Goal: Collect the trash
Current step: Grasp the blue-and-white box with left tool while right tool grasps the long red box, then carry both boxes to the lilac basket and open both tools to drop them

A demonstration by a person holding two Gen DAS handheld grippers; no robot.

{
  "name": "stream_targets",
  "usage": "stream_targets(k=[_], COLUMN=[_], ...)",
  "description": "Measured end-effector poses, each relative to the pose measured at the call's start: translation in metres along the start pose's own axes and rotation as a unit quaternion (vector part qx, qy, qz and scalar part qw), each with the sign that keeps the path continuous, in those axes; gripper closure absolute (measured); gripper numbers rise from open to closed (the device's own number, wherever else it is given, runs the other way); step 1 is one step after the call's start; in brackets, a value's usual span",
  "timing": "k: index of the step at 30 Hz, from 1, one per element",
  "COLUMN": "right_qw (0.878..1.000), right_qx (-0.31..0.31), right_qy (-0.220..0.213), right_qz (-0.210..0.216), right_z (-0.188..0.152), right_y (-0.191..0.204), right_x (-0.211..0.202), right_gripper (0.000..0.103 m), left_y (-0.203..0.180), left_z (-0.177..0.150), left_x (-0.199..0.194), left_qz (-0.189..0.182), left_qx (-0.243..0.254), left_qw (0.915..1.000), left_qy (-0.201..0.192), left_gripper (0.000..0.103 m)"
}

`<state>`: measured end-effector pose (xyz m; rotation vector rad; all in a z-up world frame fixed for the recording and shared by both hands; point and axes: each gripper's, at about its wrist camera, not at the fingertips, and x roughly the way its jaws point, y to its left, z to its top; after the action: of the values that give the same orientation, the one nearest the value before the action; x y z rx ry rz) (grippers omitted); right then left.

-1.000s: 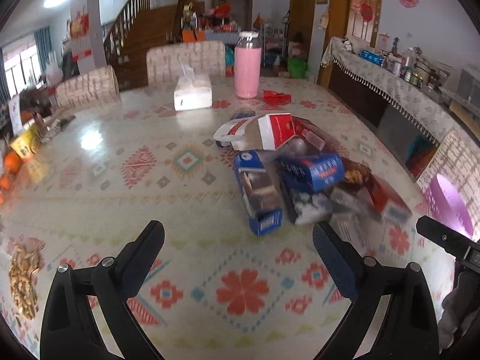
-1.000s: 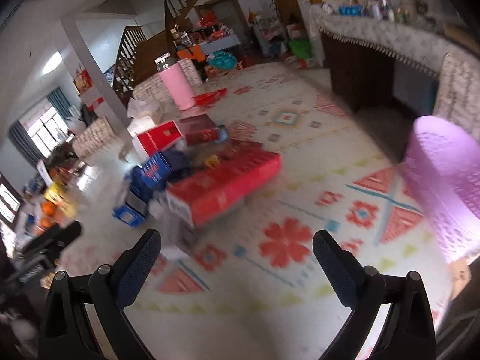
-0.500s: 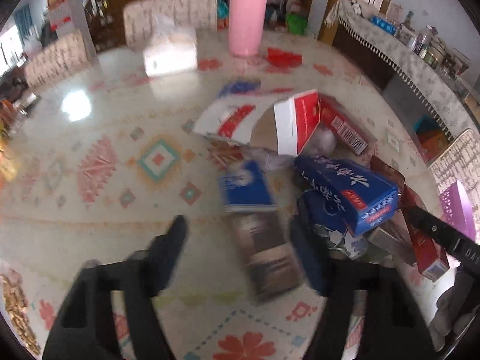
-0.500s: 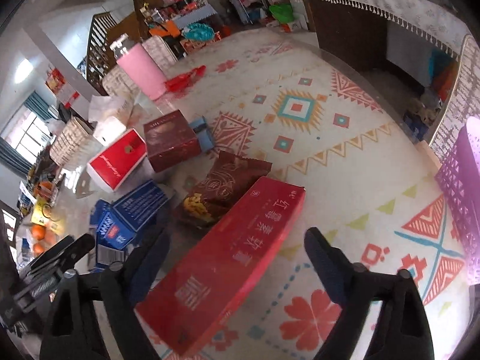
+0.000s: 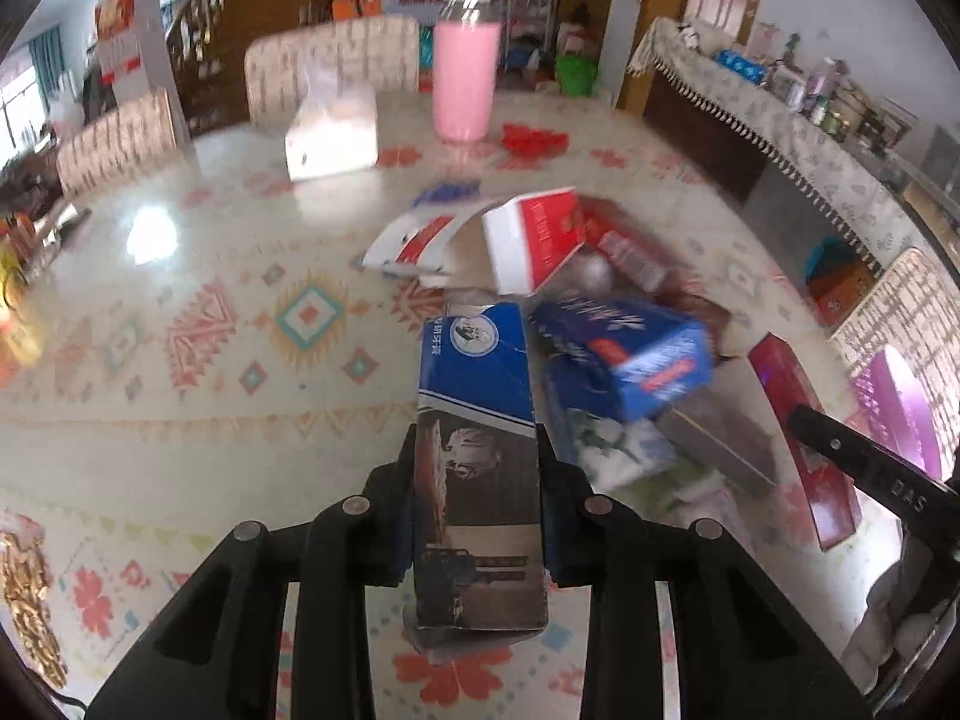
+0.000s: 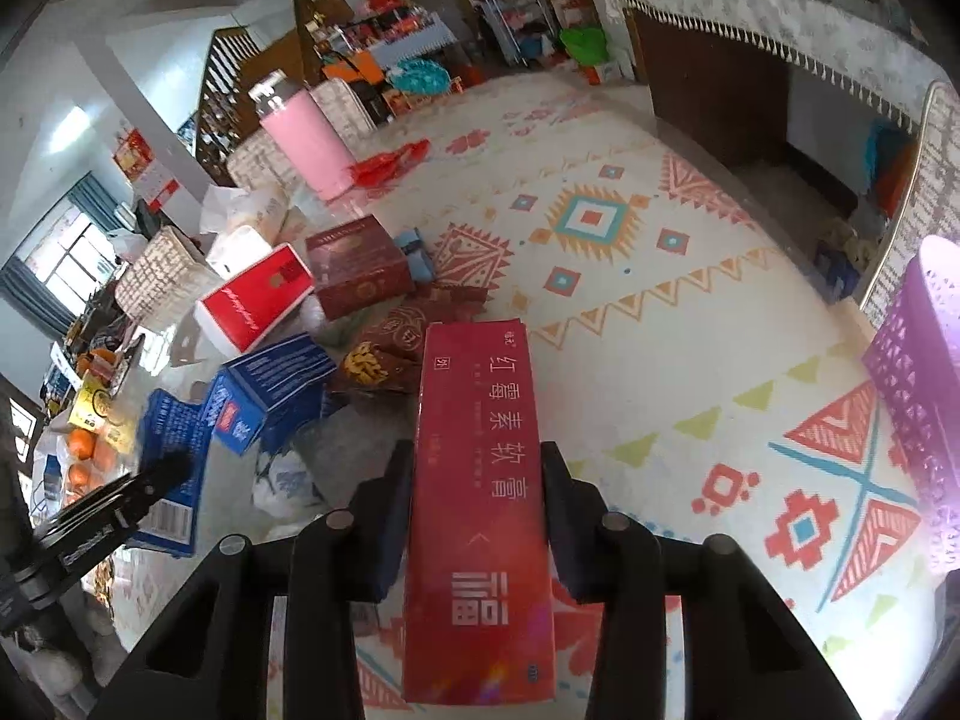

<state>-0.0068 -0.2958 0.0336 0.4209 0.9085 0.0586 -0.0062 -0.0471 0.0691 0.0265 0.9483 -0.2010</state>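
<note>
My left gripper [image 5: 478, 498] is shut on a long blue and brown box [image 5: 477, 420] at the near edge of a trash pile on the patterned table. My right gripper [image 6: 477, 510] is shut on a long red box [image 6: 477, 480] with Chinese lettering. The pile holds a blue box [image 5: 630, 354], a red and white box [image 5: 534, 240], a dark red box [image 6: 357, 264], a brown snack bag [image 6: 396, 342] and crumpled white wrappers [image 5: 618, 450]. A purple basket [image 6: 924, 360] stands at the table's right edge; it also shows in the left wrist view [image 5: 900, 408].
A pink bottle [image 5: 465, 84], a white tissue box [image 5: 333, 126] and a red wrapper [image 5: 534, 141] stand at the table's far side. Chairs [image 5: 336, 63] ring the far edge. Oranges [image 6: 81, 450] lie at the left. A sideboard [image 5: 780, 114] runs along the right wall.
Both grippers moved forward into the pile and closed. The left one took hold of the blue and brown box, the right one took hold of the long red box.
</note>
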Motion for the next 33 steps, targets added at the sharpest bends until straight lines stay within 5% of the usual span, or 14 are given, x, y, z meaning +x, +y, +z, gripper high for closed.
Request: stream_targets(k=[9,16,33], right_qw=[0.998,0.994,0.966], right_qx=[0.003,0.036,0.148], right_qy=[-0.055,-0.104,-0.177], right_qz=[0.027,0.014,-0.117], right_z=[-0.013,-0.016,-0.003], right_y=[-0.021,-0.078,-0.256], right_x=[-0.055,-0.106,-0.185], right_gripper=[0.059,0.059,0.059], left_y=[-0.058,-0.138,-0.368], left_z=[-0.009,0.0,0.036], left_x=[-0.042,-0.044,0.002], left_qz=[-0.059,-0.112,-0.261], left_qx=[0.048,0.106,0.224], left_qw=[0.9968,0.9878,0.9388], left_qy=[-0.023,-0.02,0.021], left_gripper=[0.072,0.072,0.072])
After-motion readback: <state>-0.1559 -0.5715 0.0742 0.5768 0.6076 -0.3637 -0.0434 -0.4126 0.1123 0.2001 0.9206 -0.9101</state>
